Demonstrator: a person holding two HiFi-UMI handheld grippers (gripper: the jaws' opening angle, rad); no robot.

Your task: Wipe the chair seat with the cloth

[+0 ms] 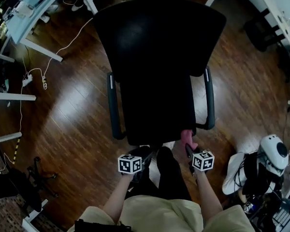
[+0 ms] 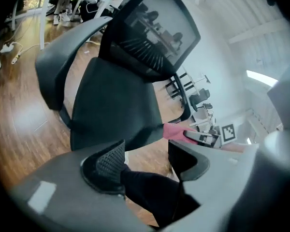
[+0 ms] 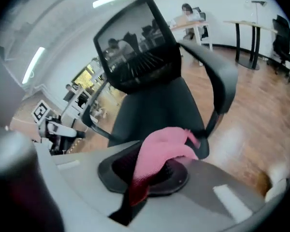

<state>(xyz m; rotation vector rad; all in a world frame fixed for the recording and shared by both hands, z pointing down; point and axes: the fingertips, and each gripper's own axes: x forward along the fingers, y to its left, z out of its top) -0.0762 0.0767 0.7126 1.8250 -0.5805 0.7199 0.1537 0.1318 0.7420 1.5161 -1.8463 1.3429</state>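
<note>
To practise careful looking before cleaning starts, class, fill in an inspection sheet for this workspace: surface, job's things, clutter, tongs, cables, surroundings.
Surface: black chair seat, bare.
Job's things: pink cloth, held near the seat's front corner.
Clutter: nothing seen on the seat.
Tongs: right tongs shut on the cloth; left tongs open, holding nothing.
Cables: white cable lies on the floor near a power strip.
Surroundings: wooden floor, desk at the left, white device at the right.
</note>
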